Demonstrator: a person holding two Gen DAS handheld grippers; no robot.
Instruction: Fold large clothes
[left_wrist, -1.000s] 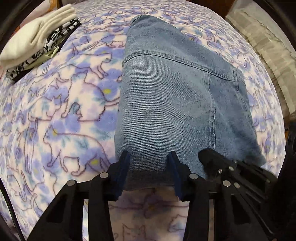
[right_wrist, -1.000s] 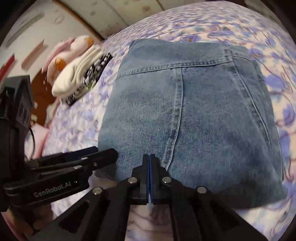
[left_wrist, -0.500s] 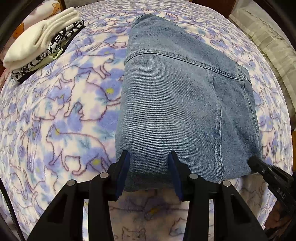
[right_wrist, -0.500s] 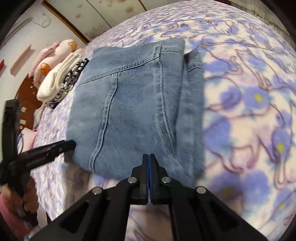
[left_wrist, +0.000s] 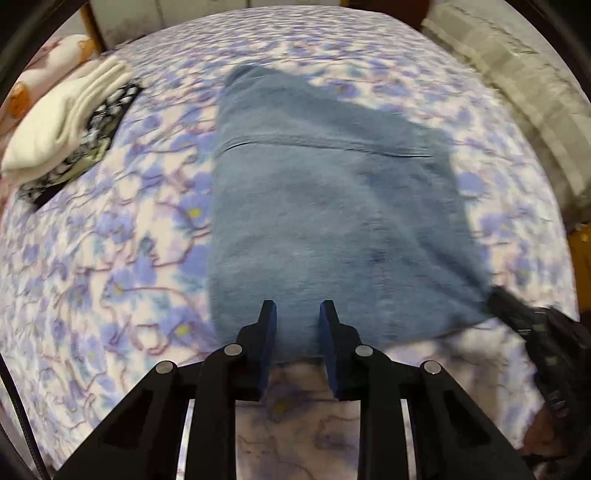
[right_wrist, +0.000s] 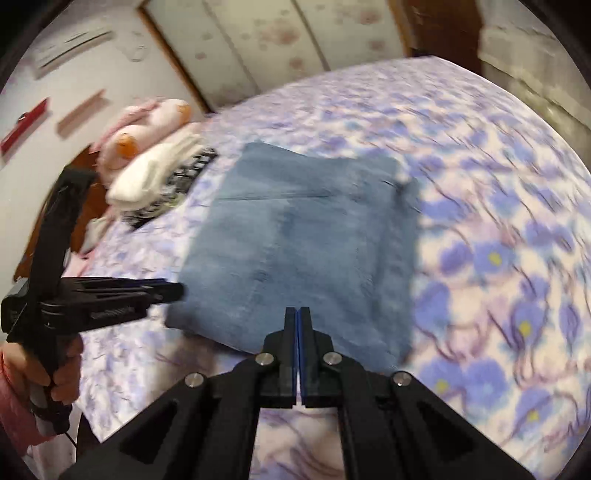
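Left gripper, nearest in the left wrist view: jaws closing, with a gap between them and the near hem of the folded jeans showing through that gap; blur hides whether the pads touch cloth, and no grip is evident. Right gripper: jaws together, empty, hovering above the near edge of the jeans.

The jeans lie flat as a compact rectangle in the middle of the bed, on a fleece cover with a blue flower print. Judged handling: denim in several layers is heavy and fairly stiff for cloth, not slippery, not fragile; it sags when held at one point and the layers can slide apart. Best hold: the thick near folded edge, pinching all layers, one gripper towards each corner.

Far left: a stack of folded clothes, white on top of a black-and-white piece, well apart from the jeans; beyond it, a pink plush toy at the bed's far-left edge.
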